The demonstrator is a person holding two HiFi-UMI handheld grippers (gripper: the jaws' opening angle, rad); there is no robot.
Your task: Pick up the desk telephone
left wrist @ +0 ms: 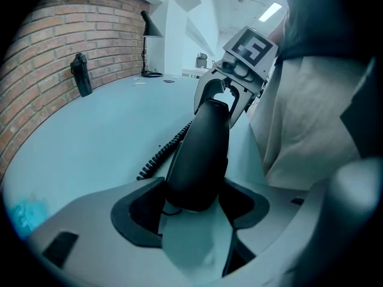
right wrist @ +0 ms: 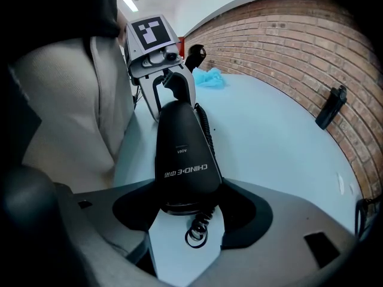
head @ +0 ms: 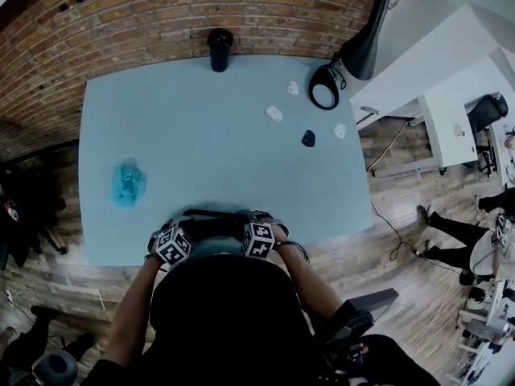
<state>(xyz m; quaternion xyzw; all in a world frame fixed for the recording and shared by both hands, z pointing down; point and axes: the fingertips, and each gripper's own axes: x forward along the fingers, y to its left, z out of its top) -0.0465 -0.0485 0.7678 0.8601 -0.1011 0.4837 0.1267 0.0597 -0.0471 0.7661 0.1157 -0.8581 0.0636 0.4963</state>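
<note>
The desk telephone (head: pixel 216 225), of which only a black handset and its coiled cord (left wrist: pixel 160 155) show, lies crosswise at the near edge of the pale blue desk (head: pixel 209 127), close against the person's body. The left tool (left wrist: pixel 192 215) is clenched on one end of the handset, its dark pads pressing the rounded end from both sides. From there the handset runs across to the right tool (right wrist: pixel 190 213), which clamps the opposite end in the same way, with a loop of cord hanging just below its jaws. The cord trails back over the desk beside the handset.

Judging by this, the grasp is made and the lift is the step in hand; whether the handset is already clear of the desk cannot be told. The next move calls for both tools to rise together and level, keeping their pressure equal so that neither end slips, and minding the cord, which could drag or snag as the handset goes up.
</note>
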